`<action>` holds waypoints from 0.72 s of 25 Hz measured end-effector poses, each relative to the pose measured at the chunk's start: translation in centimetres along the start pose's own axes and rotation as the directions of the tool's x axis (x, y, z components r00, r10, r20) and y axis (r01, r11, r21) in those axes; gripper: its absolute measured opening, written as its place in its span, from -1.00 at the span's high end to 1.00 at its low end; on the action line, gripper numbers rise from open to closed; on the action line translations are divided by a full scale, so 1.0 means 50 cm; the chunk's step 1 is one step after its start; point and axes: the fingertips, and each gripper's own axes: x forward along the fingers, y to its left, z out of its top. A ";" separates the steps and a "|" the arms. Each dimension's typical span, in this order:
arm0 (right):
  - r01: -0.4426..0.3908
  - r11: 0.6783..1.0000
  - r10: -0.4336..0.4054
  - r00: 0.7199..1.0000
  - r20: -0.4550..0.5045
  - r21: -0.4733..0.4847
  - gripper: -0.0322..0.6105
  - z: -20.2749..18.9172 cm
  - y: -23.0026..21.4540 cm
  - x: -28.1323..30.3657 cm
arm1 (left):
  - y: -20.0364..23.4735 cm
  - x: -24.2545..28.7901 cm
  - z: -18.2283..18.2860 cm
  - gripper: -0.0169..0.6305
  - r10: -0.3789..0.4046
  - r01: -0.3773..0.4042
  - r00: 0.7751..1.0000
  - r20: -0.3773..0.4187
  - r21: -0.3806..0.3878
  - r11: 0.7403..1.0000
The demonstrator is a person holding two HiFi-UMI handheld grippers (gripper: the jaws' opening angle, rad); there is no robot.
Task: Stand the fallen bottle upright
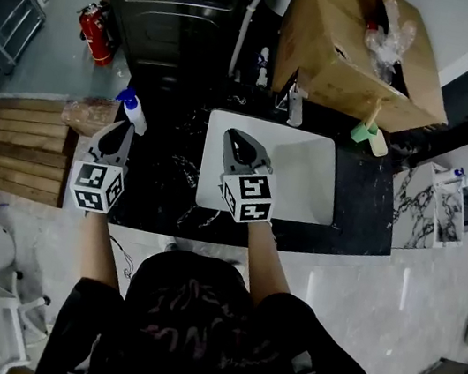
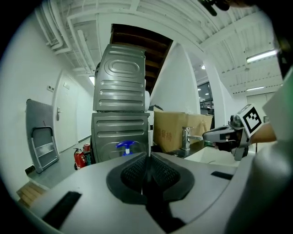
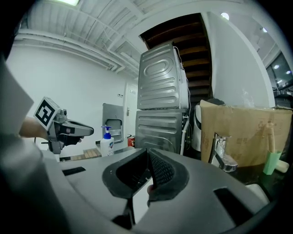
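A white bottle with a blue pump (image 1: 131,109) stands upright on the black counter (image 1: 164,174) at its far left; the right gripper view shows the bottle (image 3: 106,142) upright. My left gripper (image 1: 124,127) is just short of it, jaws together with nothing between them. In the left gripper view only the blue pump (image 2: 126,146) shows above the left gripper's (image 2: 147,157) shut jaws. My right gripper (image 1: 243,146) hovers over the left part of the white sink (image 1: 310,164), shut and empty.
A faucet (image 1: 295,105) stands behind the sink, with a big cardboard box (image 1: 348,49) and a green bottle (image 1: 364,133) beyond. Stacked metal appliances (image 1: 177,1) stand at the back. A red fire extinguisher (image 1: 95,32) and a wooden pallet (image 1: 26,145) are on the floor at left.
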 end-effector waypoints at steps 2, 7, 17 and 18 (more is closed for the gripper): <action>0.005 1.000 -0.005 1.000 0.005 0.000 0.85 0.004 -0.005 -0.007 | -0.012 -0.004 0.004 0.85 -0.002 0.002 1.000 0.006 0.002 1.000; 0.005 1.000 -0.005 1.000 0.015 0.000 0.86 0.008 -0.016 -0.020 | -0.028 -0.014 0.013 0.89 0.028 -0.027 0.999 0.025 -0.005 1.000; 0.001 1.000 -0.001 0.999 0.032 -0.002 0.86 0.022 -0.051 -0.048 | -0.051 -0.032 0.044 0.90 0.084 -0.083 0.995 0.054 -0.024 0.996; 0.001 1.000 -0.001 0.999 0.034 0.001 0.86 0.022 -0.056 -0.051 | -0.055 -0.031 0.047 0.90 0.088 -0.087 0.995 0.055 -0.023 0.996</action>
